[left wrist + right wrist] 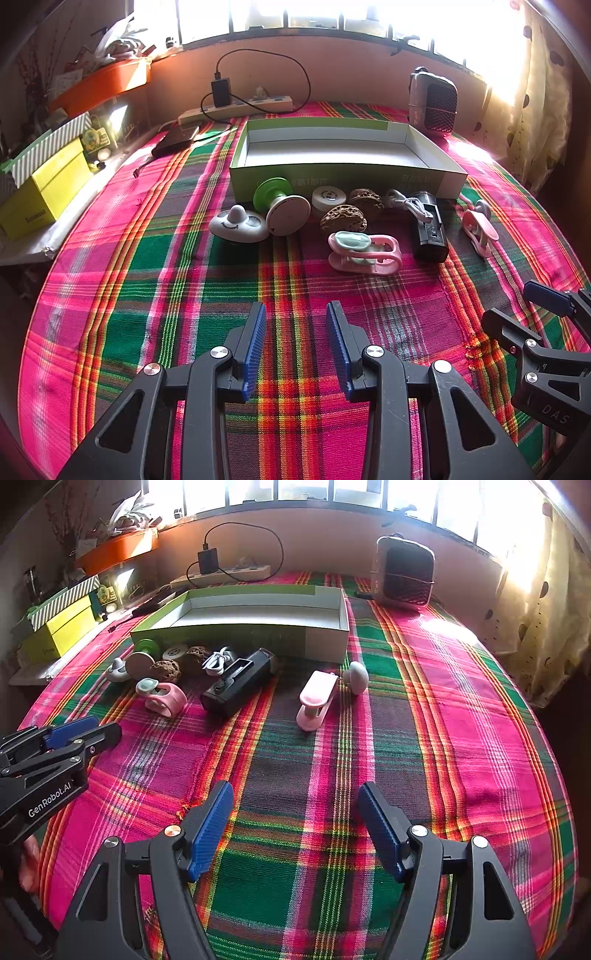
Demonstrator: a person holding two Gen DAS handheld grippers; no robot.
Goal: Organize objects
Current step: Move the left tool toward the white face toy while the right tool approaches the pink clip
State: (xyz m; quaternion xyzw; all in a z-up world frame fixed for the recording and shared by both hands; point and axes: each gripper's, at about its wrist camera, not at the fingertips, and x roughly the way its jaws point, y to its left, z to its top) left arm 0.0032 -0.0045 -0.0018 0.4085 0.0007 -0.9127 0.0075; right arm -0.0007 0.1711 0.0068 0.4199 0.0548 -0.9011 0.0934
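Both tools are empty: right tool [295, 830] wide, left tool [296, 347] narrower. The pink clip [317, 700] lies ahead of the right tool, lengthwise toward it, before the open box [325, 642].

Sunlit barred window [295, 14], plaid cloth [147, 288]
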